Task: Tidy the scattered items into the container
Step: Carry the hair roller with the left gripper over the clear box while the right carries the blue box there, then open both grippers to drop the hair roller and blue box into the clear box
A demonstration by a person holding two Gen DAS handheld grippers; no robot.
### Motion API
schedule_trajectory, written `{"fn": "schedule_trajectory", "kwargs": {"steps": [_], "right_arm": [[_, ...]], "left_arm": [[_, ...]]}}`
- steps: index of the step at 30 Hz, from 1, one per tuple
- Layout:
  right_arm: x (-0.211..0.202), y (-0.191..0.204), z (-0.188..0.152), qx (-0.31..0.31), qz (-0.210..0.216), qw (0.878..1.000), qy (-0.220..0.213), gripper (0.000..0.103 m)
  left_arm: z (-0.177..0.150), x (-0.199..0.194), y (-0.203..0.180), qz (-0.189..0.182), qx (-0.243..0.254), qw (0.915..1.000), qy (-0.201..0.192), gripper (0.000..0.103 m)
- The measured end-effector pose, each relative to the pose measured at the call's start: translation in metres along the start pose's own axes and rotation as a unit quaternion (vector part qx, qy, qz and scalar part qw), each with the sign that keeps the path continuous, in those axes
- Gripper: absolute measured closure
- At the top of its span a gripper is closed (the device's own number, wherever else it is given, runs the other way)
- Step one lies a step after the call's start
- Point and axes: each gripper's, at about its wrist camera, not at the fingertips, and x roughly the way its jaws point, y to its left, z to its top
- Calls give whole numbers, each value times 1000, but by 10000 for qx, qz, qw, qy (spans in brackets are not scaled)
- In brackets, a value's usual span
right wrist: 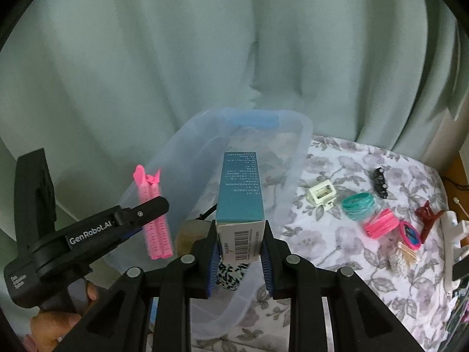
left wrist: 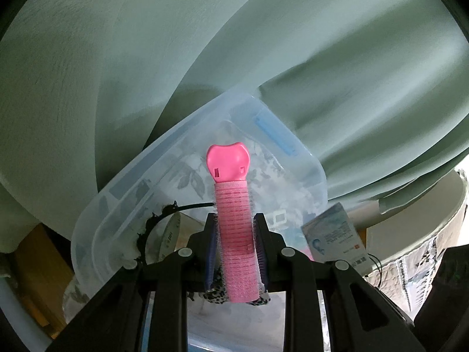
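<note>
My left gripper (left wrist: 234, 228) is shut on a pink hair roller clip (left wrist: 231, 205) and holds it upright above the clear plastic container (left wrist: 132, 193). The clip also shows in the right wrist view (right wrist: 154, 220), left of the container (right wrist: 302, 158). My right gripper (right wrist: 240, 240) is shut on a teal and white carton (right wrist: 240, 193) and holds it over the container. A black headband (left wrist: 152, 226) and a leopard-print item (right wrist: 231, 275) lie inside the container. The carton also shows in the left wrist view (left wrist: 334, 234).
On the floral cloth (right wrist: 322, 249) to the right lie a white claw clip (right wrist: 321, 193), teal hair ties (right wrist: 359, 205), pink hair ties (right wrist: 381, 224), a black clip (right wrist: 380, 182), a dark red claw clip (right wrist: 428, 217), cotton swabs (right wrist: 403, 256). A pale green curtain (right wrist: 176, 58) hangs behind.
</note>
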Motion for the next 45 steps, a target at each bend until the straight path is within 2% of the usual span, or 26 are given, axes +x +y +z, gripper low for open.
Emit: {"fn": "schedule_trajectory", "kwargs": {"steps": [14,34,37,41,45], "right_arm": [[29,-1,-2,-44,84,9994,326,76],[27,-2,-2,-51,115,9995,305,74],[28,-2,-3,-76,113,9995,296,74],[29,-2,-4,-87,140,9995,283,71],[29,-1,-4,-110,213,9993,276,64]], "left_arm": [[1,9,-7,48,272,9996,97,78],[-1,16,-9,252,340,9990,156,77],[-2,17,-10,314,387,9986,170,73],[-2,18,-14,210,460,9986,181,57],[-3,20,-15,236,523,9982,194,55]]}}
